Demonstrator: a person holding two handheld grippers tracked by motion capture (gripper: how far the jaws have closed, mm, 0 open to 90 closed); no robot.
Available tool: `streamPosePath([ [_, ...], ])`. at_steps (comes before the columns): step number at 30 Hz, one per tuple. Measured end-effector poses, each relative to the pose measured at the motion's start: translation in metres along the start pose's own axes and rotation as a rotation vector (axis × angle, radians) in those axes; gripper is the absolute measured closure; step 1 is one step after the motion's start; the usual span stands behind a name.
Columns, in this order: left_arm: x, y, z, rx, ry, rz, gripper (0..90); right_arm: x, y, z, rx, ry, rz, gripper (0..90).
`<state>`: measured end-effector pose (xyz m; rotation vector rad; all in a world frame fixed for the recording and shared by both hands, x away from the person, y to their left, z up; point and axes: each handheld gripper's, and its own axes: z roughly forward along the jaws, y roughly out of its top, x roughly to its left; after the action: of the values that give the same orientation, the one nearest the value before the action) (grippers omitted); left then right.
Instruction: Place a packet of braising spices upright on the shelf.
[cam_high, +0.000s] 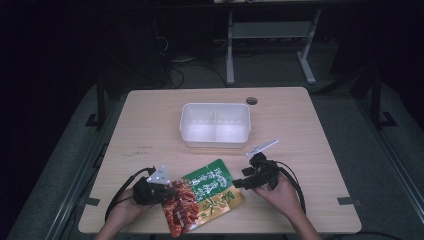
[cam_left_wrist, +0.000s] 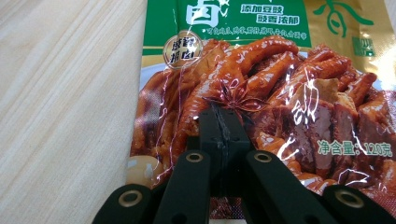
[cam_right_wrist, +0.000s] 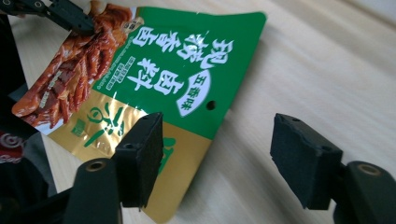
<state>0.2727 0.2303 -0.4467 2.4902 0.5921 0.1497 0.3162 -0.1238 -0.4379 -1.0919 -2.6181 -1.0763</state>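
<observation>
Your left tool (cam_high: 172, 192) and right tool (cam_high: 239, 183) are black, brass-riveted, each topped by a grey triangular plate, trailing black cables.

Counts on the table

One table (cam_high: 150, 120); one white tub (cam_high: 215, 125), with two compartments; one snack pouch (cam_high: 205, 195); two grippers, the left (cam_high: 167, 192) and the right (cam_high: 239, 183); two hands holding them.
</observation>
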Motion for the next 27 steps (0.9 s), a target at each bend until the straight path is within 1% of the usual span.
streamPosePath([
  [3, 0.000, 0.000, 0.000, 0.002, 0.001, 0.002, 90.0, -0.001, 0.002, 0.008, 0.027, 0.023, 0.017, 37.8],
  [4, 0.000, 0.000, 0.001, 0.002, 0.001, 0.002, 90.0, -0.001, 0.003, 0.013, 0.043, 0.043, 0.026, 39.8],
  [6, 0.000, 0.000, 0.001, 0.004, 0.000, 0.002, 90.0, 0.000, 0.003, 0.015, 0.047, 0.048, 0.026, 41.1],
  [8, 0.000, 0.000, 0.001, 0.003, -0.002, 0.000, 90.0, 0.002, 0.005, 0.022, 0.076, 0.069, 0.026, 44.7],
  [10, 0.000, -0.001, 0.001, 0.003, -0.003, -0.002, 90.0, 0.002, 0.005, 0.024, 0.083, 0.075, 0.028, 44.7],
  [11, 0.000, -0.001, 0.001, 0.002, -0.003, -0.002, 90.0, 0.003, 0.005, 0.025, 0.089, 0.068, 0.028, 44.7],
  [12, 0.000, -0.001, 0.001, 0.003, -0.002, -0.001, 90.0, 0.002, 0.005, 0.027, 0.097, 0.064, 0.038, 45.7],
  [15, 0.000, -0.001, 0.001, 0.002, -0.002, -0.002, 90.0, 0.001, 0.005, 0.026, 0.091, 0.068, 0.046, 48.1],
  [16, 0.000, -0.001, 0.001, 0.001, -0.002, -0.003, 90.0, -0.001, 0.005, 0.024, 0.084, 0.081, 0.060, 49.6],
  [17, 0.000, -0.001, 0.001, 0.002, -0.002, -0.001, 90.0, -0.001, 0.005, 0.023, 0.083, 0.081, 0.063, 49.9],
  [19, 0.000, -0.001, 0.001, 0.002, -0.002, -0.001, 90.0, -0.001, 0.005, 0.023, 0.087, 0.080, 0.063, 50.0],
  [21, 0.000, -0.001, 0.001, 0.001, -0.002, -0.002, 90.0, -0.001, 0.004, 0.024, 0.103, 0.074, 0.065, 51.0],
  [24, 0.000, -0.001, 0.001, 0.001, -0.003, -0.005, 90.0, 0.000, 0.004, 0.029, 0.130, 0.088, 0.065, 55.7],
  [25, 0.000, -0.001, 0.001, 0.001, -0.003, -0.005, 90.0, 0.000, 0.004, 0.029, 0.130, 0.088, 0.065, 55.7],
  [27, 0.000, -0.001, 0.001, 0.002, -0.002, -0.004, 90.0, 0.001, 0.004, 0.031, 0.126, 0.102, 0.068, 57.5],
])
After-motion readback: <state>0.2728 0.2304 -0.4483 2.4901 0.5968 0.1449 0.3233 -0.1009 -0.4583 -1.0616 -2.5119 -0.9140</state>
